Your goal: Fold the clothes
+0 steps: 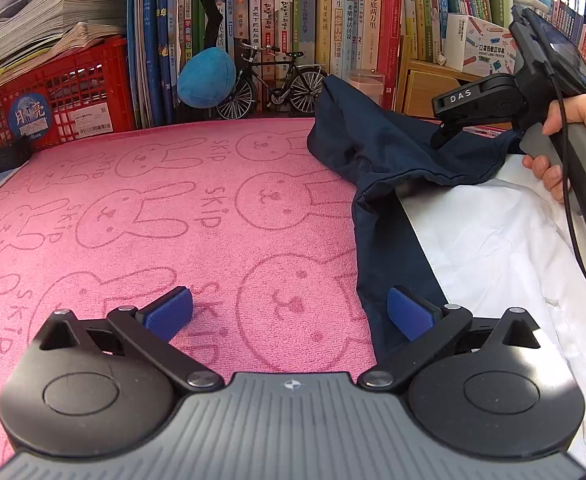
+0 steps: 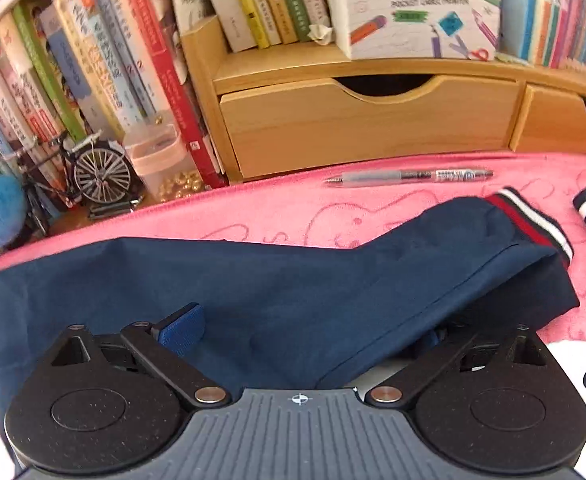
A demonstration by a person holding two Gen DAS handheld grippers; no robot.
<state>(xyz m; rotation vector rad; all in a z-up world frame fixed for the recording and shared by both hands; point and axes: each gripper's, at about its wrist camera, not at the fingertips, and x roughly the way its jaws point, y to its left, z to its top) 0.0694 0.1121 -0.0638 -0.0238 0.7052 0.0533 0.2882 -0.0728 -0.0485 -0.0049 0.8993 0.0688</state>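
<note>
Where fingers [image 2: 183, 330] spread, navy sleeve [image 2: 333, 272] between.

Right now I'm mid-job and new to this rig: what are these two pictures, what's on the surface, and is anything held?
Each picture comes from a camera on a handheld tool with two tongs, looking forward along them. The left view shows the left tongs open over a pink towel, and a hand carrying the right tool. The right view shows the right tongs open over a navy sleeve of a navy and white jacket; cloth hides one pad, nothing is clamped. A pen lies before the wooden drawers.
</note>
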